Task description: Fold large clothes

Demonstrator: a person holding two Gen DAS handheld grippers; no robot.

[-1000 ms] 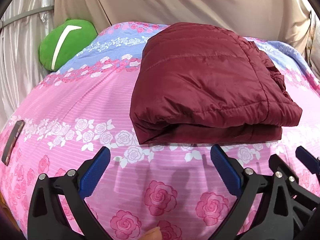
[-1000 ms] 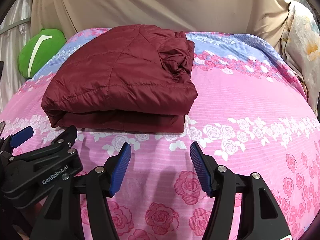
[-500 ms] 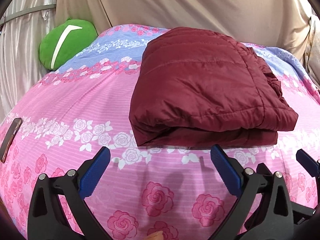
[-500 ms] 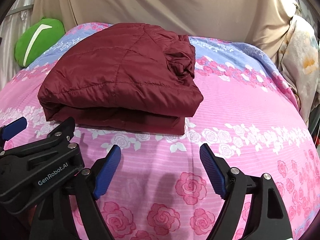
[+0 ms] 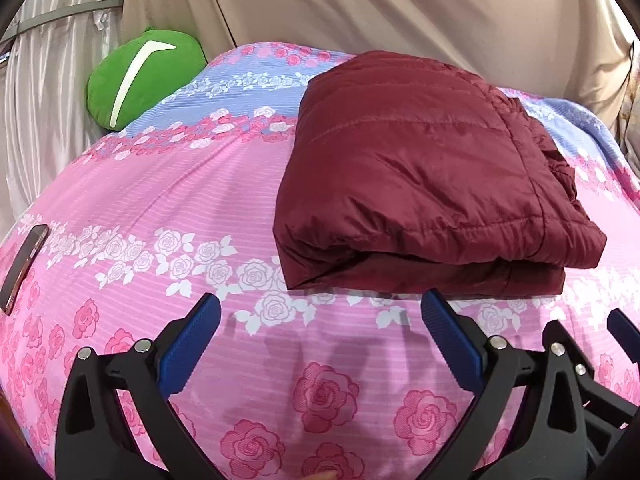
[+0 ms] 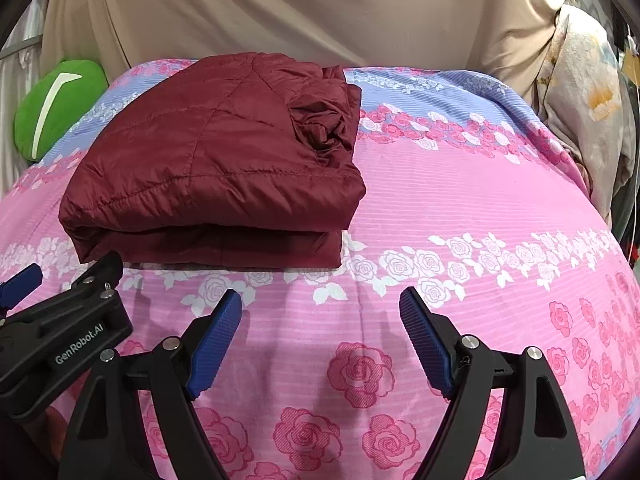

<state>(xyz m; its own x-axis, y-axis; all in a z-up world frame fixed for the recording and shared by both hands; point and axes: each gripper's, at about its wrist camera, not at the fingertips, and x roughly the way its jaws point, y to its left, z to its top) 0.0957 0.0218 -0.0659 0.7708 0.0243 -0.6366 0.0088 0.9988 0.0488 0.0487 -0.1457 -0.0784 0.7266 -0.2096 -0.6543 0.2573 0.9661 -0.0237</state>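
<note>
The dark red jacket (image 5: pixel 424 184) is lying on the bed (image 5: pixel 168 208), folded into a thick, puffy square. It is sitting toward the far side of the pink rose cover, so the near part of the cover is bare under the tongs. The folded edge is facing the cameras, and the layers are stacking one on top of the other. On its right side, some crumpled cloth (image 6: pixel 324 128) is poking out a little, most likely a sleeve or hood tucked in so the bundle stays small.

The left tongs (image 5: pixel 320 330) are hanging just in front of the jacket's near edge. Their blue pads (image 5: pixel 188 344) are spread wide apart and are holding nothing. The right tongs (image 6: pixel 320 332) are doing the same thing beside them, wide apart and empty, over the pink roses. Neither one is touching the jacket. It looks like the folding is nearly done or done, because the jacket is sitting by itself and nobody is holding it.

A green pillow (image 5: pixel 140 76) is resting at the far left corner of the bed, well apart from the jacket. A phone (image 5: pixel 24 268) is lying at the left edge of the cover, out of the way. A tan curtain (image 6: pixel 280 12) is hanging behind the bed.

The puffy jacket may spring open, so a gentle press on top could help.
</note>
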